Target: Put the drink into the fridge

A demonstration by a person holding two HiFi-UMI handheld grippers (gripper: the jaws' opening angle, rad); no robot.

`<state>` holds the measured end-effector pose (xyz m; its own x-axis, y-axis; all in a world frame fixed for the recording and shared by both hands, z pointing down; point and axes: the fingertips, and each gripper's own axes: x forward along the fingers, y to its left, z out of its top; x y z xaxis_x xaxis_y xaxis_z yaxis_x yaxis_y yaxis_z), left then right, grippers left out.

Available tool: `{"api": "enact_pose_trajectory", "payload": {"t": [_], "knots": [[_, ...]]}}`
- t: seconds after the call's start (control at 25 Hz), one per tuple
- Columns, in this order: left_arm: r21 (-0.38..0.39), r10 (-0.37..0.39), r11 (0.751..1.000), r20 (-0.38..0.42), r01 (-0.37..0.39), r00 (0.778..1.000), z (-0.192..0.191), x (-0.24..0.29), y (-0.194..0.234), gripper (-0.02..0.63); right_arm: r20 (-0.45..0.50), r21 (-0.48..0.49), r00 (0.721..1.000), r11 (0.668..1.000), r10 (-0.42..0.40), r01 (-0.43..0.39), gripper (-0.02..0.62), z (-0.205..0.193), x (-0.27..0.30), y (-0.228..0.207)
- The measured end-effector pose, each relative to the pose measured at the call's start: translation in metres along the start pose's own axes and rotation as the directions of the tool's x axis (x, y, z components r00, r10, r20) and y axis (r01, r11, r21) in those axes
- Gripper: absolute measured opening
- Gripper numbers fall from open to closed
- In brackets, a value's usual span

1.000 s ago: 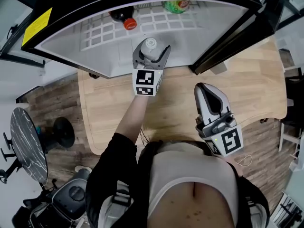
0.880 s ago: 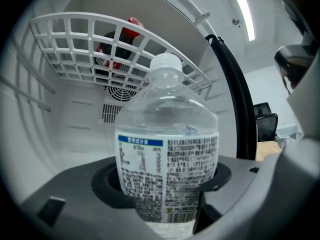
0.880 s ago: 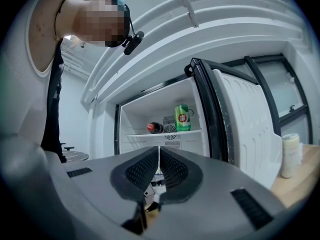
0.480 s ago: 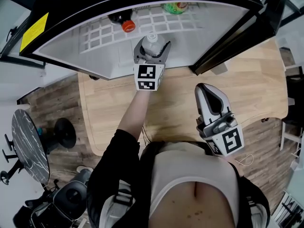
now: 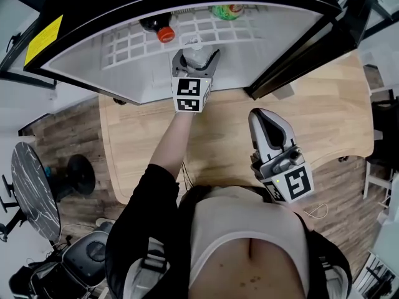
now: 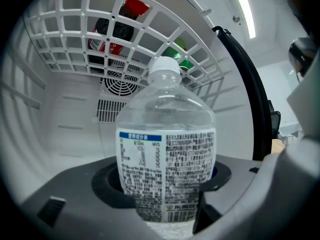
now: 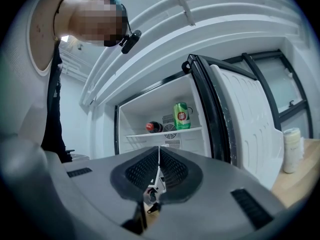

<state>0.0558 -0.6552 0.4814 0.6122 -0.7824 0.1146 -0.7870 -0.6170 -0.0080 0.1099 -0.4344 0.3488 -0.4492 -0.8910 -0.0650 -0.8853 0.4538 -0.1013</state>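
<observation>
A clear water bottle point(image 6: 165, 149) with a white cap and a printed label stands upright between the jaws of my left gripper point(image 5: 194, 60), which is shut on it. The bottle point(image 5: 194, 53) is inside the open fridge point(image 5: 124, 55), below the white wire shelf point(image 6: 100, 29). On that shelf lie a dark cola bottle point(image 6: 107, 31) with a red cap and a green can point(image 6: 177, 54). My right gripper point(image 5: 269, 132) hangs shut and holds nothing over the wooden table point(image 5: 336, 117), aimed at the fridge point(image 7: 165, 119).
The fridge door point(image 7: 245, 124) stands open to the right. A pale cup point(image 7: 292, 149) sits on the table beyond the door. A round dark side table point(image 5: 34, 185) and a chair base are on the floor at the left.
My left gripper has carried the water bottle forward, deeper into the fridge under the wire shelf. The right gripper has drifted slightly left.
</observation>
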Motion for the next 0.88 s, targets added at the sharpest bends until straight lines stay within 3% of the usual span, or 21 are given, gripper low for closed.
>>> {"api": "enact_pose_trajectory", "payload": {"t": [0.88], "knots": [[0.008,-0.009,1.000,0.014,0.009,1.000,-0.001,0.019,0.001,0.330,0.037,0.028,0.999,0.999,-0.019,0.018,0.031,0.014,0.003,0.002]]}}
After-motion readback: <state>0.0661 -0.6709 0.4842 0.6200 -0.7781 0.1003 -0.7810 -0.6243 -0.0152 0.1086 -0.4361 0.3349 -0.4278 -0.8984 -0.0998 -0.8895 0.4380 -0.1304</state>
